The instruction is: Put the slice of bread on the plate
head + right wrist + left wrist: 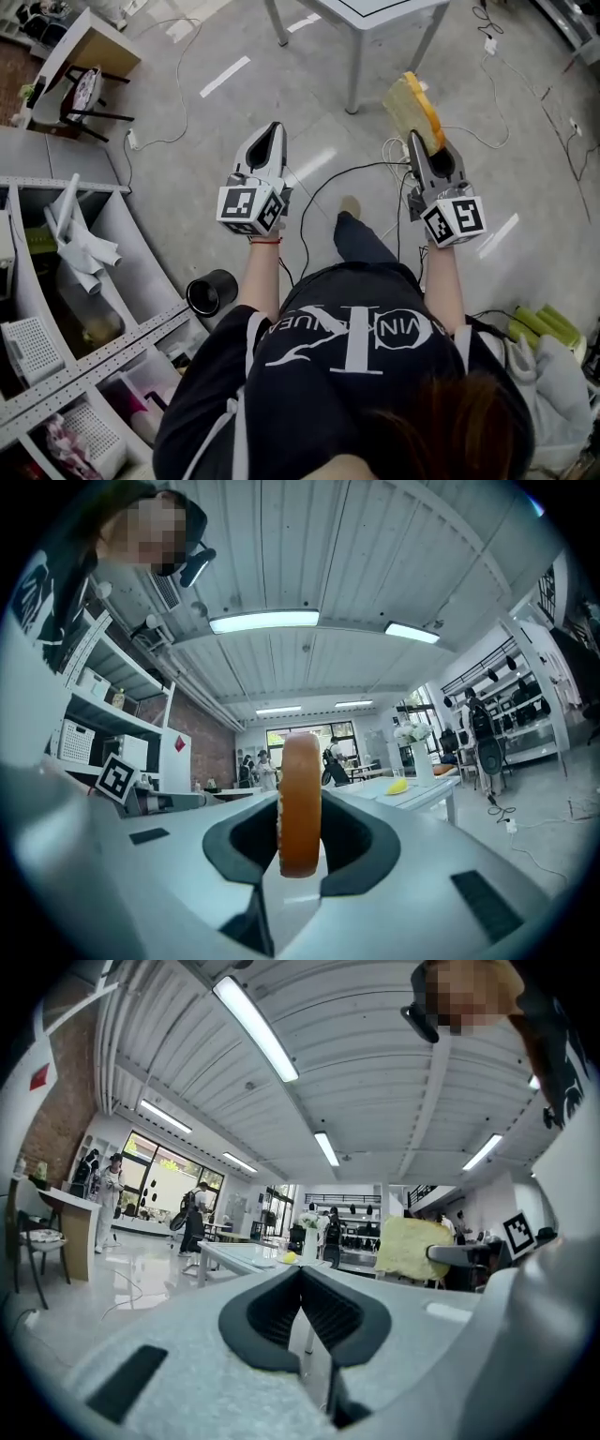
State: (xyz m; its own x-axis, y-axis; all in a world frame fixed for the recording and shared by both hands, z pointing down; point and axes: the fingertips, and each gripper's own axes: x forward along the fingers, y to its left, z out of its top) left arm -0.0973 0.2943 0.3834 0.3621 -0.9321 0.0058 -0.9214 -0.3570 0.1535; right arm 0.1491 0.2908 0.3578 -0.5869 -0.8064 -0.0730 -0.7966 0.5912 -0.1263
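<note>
My right gripper (421, 141) is shut on a slice of bread (413, 111) with pale crumb and an orange-brown crust, held upright on its edge above the floor. In the right gripper view the slice (300, 771) stands edge-on between the dark pads of that gripper (300, 810). The left gripper (273, 131) is level beside it, shut and with nothing in it; its pads meet in the left gripper view (301, 1274). That view also shows the bread (411, 1247) off to the right. I cannot make out a plate in any view.
A white table (357, 47) stands just ahead; in the gripper views its top (417, 792) carries a vase (412, 754) and a yellow thing (398, 786). Grey shelving (66, 281) lies at my left, with cables (323, 183) and a black cup (212, 292) on the floor. People stand far back.
</note>
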